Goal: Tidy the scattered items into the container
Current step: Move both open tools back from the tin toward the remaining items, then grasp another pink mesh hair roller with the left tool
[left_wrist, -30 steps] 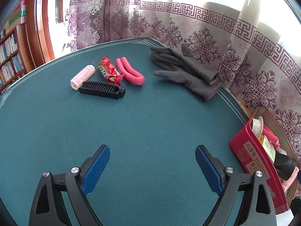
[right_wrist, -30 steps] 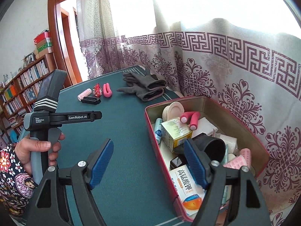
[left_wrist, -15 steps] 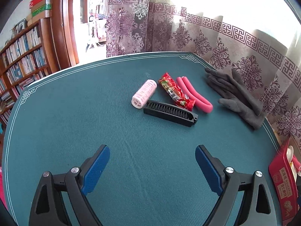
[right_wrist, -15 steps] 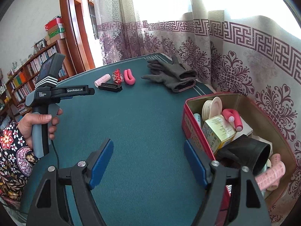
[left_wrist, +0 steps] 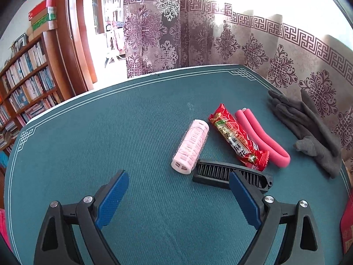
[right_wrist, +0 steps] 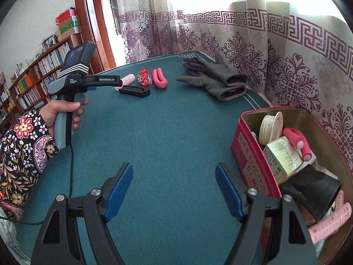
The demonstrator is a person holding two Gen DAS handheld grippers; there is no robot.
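On the teal table lie a pale pink hair roller point(left_wrist: 190, 146), a black comb point(left_wrist: 220, 172), a red snack packet point(left_wrist: 239, 141), a bent pink foam curler point(left_wrist: 262, 141) and grey gloves point(left_wrist: 308, 130). My left gripper point(left_wrist: 178, 190) hovers open just short of the comb, whose right part sits behind the right finger; nothing lies between the jaws. In the right wrist view the same items lie far off: roller point(right_wrist: 128, 79), comb point(right_wrist: 134, 91), packet point(right_wrist: 144, 78), curler point(right_wrist: 160, 79), gloves point(right_wrist: 218, 80). My right gripper point(right_wrist: 174, 183) is open and empty over bare cloth, left of the red tin point(right_wrist: 247, 152).
The tin holds several things: a box, a black cup, white lids, pink rollers. A hand with a floral sleeve point(right_wrist: 24, 150) holds the left gripper's handle point(right_wrist: 66, 101). A patterned curtain point(left_wrist: 220, 44) hangs along the far and right table edges. Bookshelves point(left_wrist: 24, 84) stand at left.
The left gripper swung left, away from the tin, and closed in on the comb and roller, which now loom large. The right gripper drew back from above the tin to the cloth beside it.
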